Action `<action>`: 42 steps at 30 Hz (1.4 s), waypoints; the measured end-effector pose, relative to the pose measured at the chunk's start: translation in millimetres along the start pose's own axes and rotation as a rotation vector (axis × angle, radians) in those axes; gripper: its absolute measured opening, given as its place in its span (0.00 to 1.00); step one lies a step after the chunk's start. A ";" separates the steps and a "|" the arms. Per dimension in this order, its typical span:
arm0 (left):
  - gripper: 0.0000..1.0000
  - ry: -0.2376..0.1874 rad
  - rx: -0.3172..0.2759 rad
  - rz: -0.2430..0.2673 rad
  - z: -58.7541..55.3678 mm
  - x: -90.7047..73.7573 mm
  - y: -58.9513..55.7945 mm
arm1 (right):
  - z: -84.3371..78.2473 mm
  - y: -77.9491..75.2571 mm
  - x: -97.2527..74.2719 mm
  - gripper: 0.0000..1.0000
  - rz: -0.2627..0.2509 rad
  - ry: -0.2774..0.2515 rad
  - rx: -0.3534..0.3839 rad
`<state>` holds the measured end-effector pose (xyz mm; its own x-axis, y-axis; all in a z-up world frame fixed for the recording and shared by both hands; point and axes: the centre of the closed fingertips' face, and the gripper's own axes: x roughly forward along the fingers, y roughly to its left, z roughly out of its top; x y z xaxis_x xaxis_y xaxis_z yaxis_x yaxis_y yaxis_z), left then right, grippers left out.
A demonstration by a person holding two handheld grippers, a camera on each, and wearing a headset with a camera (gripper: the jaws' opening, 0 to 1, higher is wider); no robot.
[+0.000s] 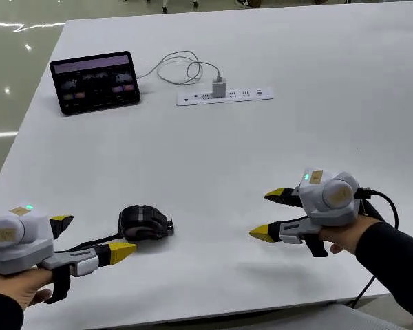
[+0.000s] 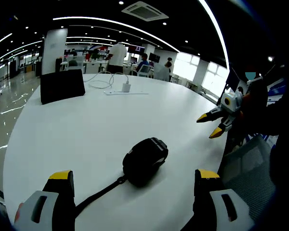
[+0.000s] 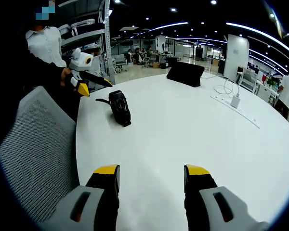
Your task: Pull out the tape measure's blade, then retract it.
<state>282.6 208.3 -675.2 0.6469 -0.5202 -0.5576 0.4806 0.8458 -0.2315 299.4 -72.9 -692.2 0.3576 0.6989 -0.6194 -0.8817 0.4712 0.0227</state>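
Note:
The black tape measure (image 1: pixel 144 222) lies on the white table (image 1: pixel 213 158) near its front edge, blade not drawn out. A black strap (image 1: pixel 89 242) trails from it toward my left gripper (image 1: pixel 93 236). That gripper is open, its yellow tips just left of the case and not touching it. In the left gripper view the tape measure (image 2: pixel 145 160) sits just ahead of the open left gripper (image 2: pixel 135 175). My right gripper (image 1: pixel 267 214) hovers open well to the right, holding nothing. From the right gripper view (image 3: pixel 151 171) the tape measure (image 3: pixel 119 108) lies far off.
A dark tablet (image 1: pixel 95 81) stands at the back left. A white power strip (image 1: pixel 224 95) with a charger and looped cable (image 1: pixel 182 69) lies behind the middle. A grey mesh chair (image 3: pixel 33 159) stands by the table's front edge.

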 end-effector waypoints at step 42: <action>1.00 0.019 0.061 -0.009 -16.7 -20.5 -9.5 | -70.4 -27.6 -103.2 0.85 -0.205 0.001 0.156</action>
<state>254.8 212.9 -674.9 0.6312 -0.5253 -0.5706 0.5224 0.8318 -0.1878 265.2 -195.9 -684.1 0.5234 0.5798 -0.6244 -0.7327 0.6803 0.0175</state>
